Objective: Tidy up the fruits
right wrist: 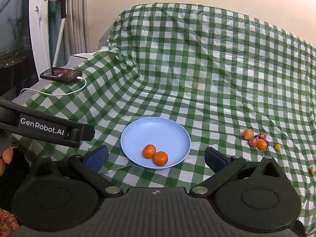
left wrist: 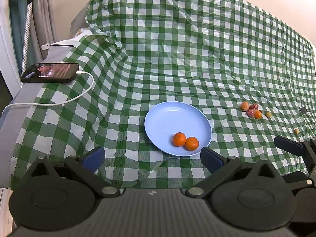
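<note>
A light blue plate [left wrist: 167, 118] lies on the green checked cloth and holds two oranges [left wrist: 185, 141]; the plate also shows in the right wrist view [right wrist: 154, 130] with the two oranges [right wrist: 155, 155]. A small cluster of orange and red fruits [left wrist: 251, 109] lies to the plate's right, seen also in the right wrist view [right wrist: 255, 139]. Two small yellow fruits [left wrist: 268, 114] [left wrist: 296, 131] lie further right. My left gripper [left wrist: 153, 159] is open and empty, just short of the plate. My right gripper [right wrist: 156, 159] is open and empty, before the plate's near rim.
A black phone [left wrist: 50, 73] on a white charging cable [left wrist: 59, 102] rests at the table's left edge. The cloth rises over a bulky shape [left wrist: 177, 29] behind the plate. The other gripper's finger [left wrist: 289, 146] shows at right; the left gripper's body [right wrist: 43, 128] shows at left.
</note>
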